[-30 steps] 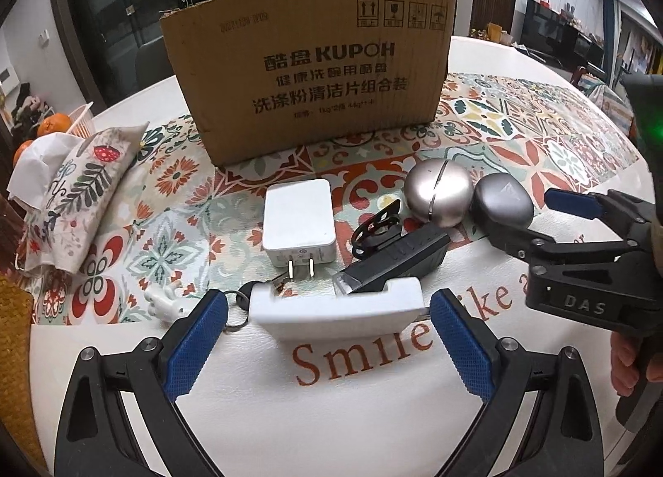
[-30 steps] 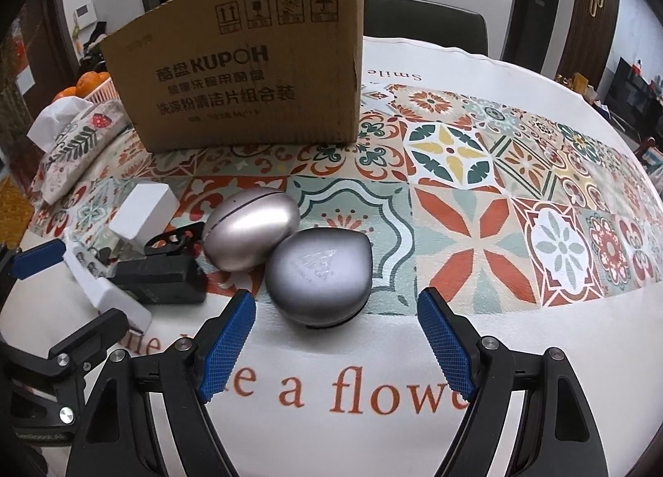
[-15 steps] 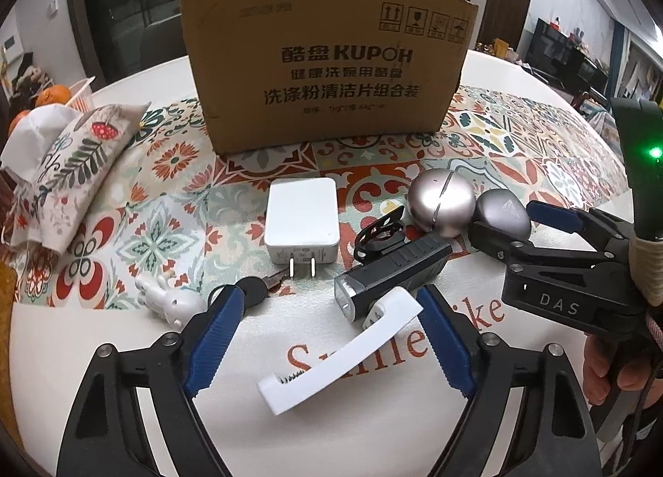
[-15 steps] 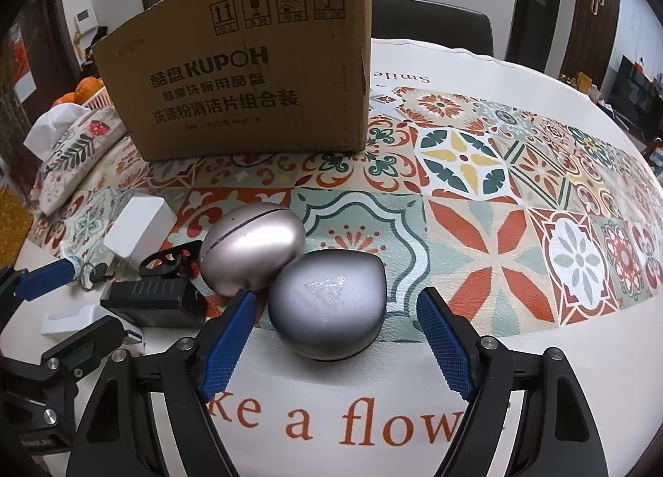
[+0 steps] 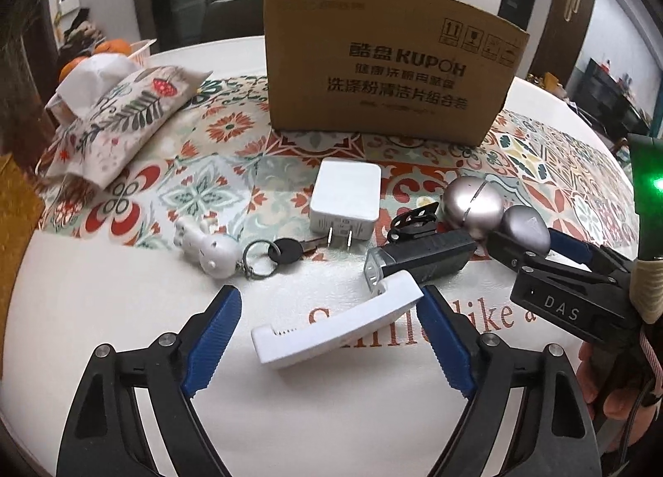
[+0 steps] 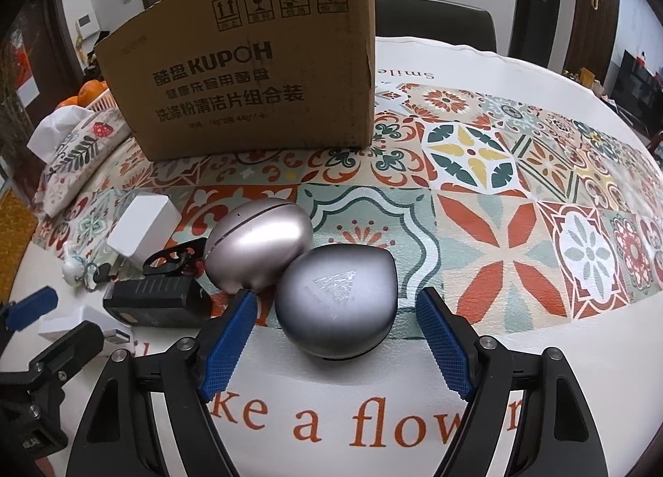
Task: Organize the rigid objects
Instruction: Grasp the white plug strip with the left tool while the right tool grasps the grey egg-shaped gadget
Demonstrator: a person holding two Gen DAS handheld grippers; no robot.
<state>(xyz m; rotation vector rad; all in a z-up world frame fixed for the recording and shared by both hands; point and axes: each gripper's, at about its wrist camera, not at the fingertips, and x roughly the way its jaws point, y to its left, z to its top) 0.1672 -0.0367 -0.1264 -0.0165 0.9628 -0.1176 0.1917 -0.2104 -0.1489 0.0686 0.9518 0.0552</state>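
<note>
A white plastic holder [image 5: 335, 326] lies slantwise on the tablecloth between the fingers of my left gripper [image 5: 327, 336]. The right pad [image 5: 443, 344] touches its upper end and the left pad stands clear of it, so that gripper is open. Behind it lie a black flashlight-like device [image 5: 422, 259], a black clip [image 5: 414, 220], a white charger [image 5: 346, 195], a key on a ring [image 5: 286, 251] and a small white figurine [image 5: 207, 251]. My right gripper [image 6: 333, 342] is open around a grey domed case [image 6: 337, 303], with a gap on each side. A silver egg-shaped case [image 6: 259, 245] leans against the dome.
A tall cardboard box [image 5: 385, 75] stands at the back of the patterned cloth. A floral tissue pouch [image 5: 120, 121] and a basket of oranges [image 5: 112, 47] are at the far left. A chair [image 6: 435, 21] is behind the round table. A hand [image 5: 617, 386] holds the right gripper's handle.
The white holder went from lying crosswise ahead of the left fingers to lying slantwise between them. The left jaws narrowed and the wrist rolled. The right gripper edged closer around the grey dome.
</note>
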